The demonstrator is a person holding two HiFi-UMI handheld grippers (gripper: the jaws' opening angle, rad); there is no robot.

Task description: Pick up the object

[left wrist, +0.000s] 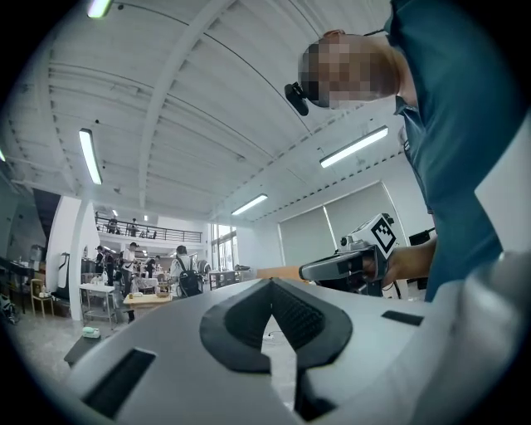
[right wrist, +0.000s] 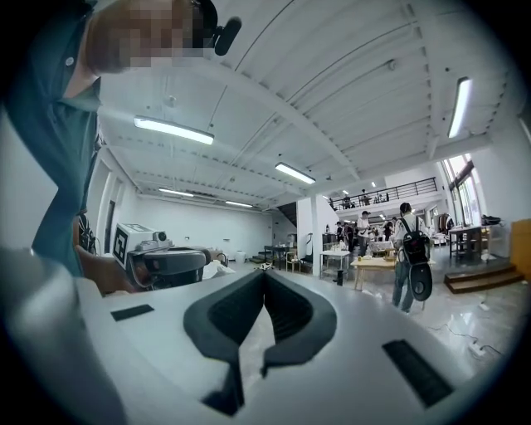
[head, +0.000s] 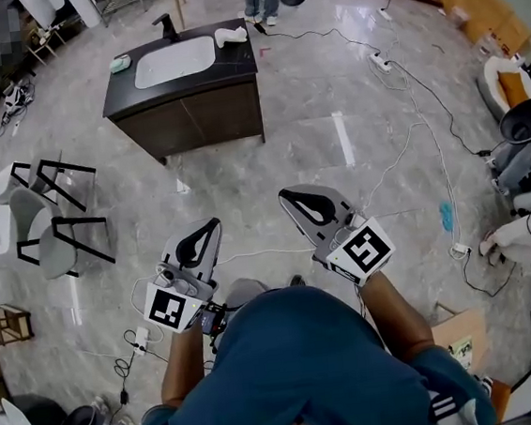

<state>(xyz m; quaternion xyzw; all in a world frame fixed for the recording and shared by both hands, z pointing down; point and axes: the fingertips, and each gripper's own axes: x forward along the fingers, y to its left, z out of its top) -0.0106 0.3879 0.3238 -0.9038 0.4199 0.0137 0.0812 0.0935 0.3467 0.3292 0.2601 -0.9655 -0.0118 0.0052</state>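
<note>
Jaws pressing shut, holding nothing, on left gripper (head: 215,223) and right gripper (head: 284,195). Both pointing toward sink cabinet (head: 199,115), far ahead across floor (head: 335,152). Guessing thing to grab is white lump (head: 231,36) lying sideways on cabinet's right end. Looking nearer: right gripper.
</note>
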